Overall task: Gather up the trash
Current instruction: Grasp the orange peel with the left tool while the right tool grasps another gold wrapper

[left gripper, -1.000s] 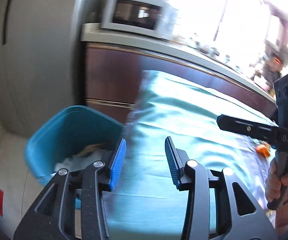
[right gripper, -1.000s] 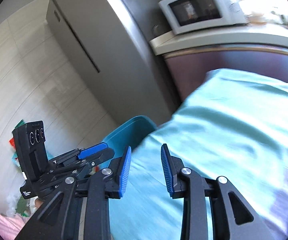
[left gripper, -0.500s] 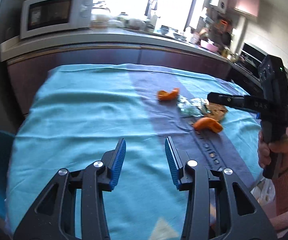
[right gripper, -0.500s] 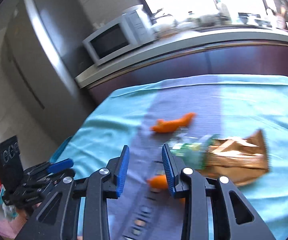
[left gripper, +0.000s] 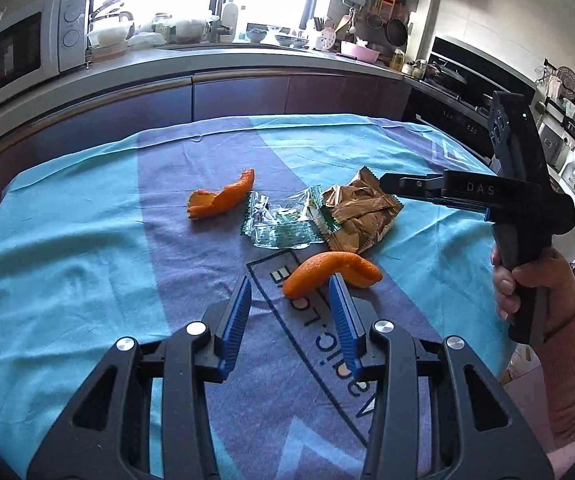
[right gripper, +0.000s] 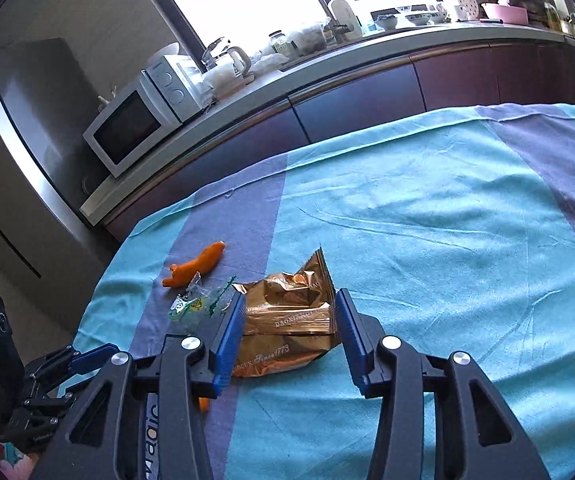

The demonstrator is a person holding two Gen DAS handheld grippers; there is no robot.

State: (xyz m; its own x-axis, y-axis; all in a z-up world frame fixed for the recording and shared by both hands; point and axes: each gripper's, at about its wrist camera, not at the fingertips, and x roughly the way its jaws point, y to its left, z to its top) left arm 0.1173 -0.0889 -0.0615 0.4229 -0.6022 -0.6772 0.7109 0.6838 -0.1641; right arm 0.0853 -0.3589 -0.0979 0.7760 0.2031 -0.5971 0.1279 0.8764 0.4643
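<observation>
Trash lies on a table with a teal and purple cloth (left gripper: pixel 87 240). A near orange peel (left gripper: pixel 329 270) lies just beyond my open left gripper (left gripper: pixel 289 296), its near end between the fingertips. A far orange peel (left gripper: pixel 223 200) (right gripper: pixel 197 268), a clear green wrapper (left gripper: pixel 283 222) (right gripper: pixel 199 304) and a gold-brown snack bag (left gripper: pixel 361 214) (right gripper: pixel 287 320) lie behind. My open right gripper (right gripper: pixel 289 312) straddles the snack bag without closing on it; it also shows from the side in the left wrist view (left gripper: pixel 407 188).
A kitchen counter (left gripper: pixel 207 60) with a microwave (right gripper: pixel 139 116), kettle and dishes runs behind the table. A steel fridge (right gripper: pixel 27 120) stands at the left. The left gripper's body (right gripper: pixel 27 380) shows at the lower left of the right wrist view.
Both grippers swung from the blue bin at the table's left end toward the trash pile. They have come closer: the left to the near peel, the right around the snack bag.
</observation>
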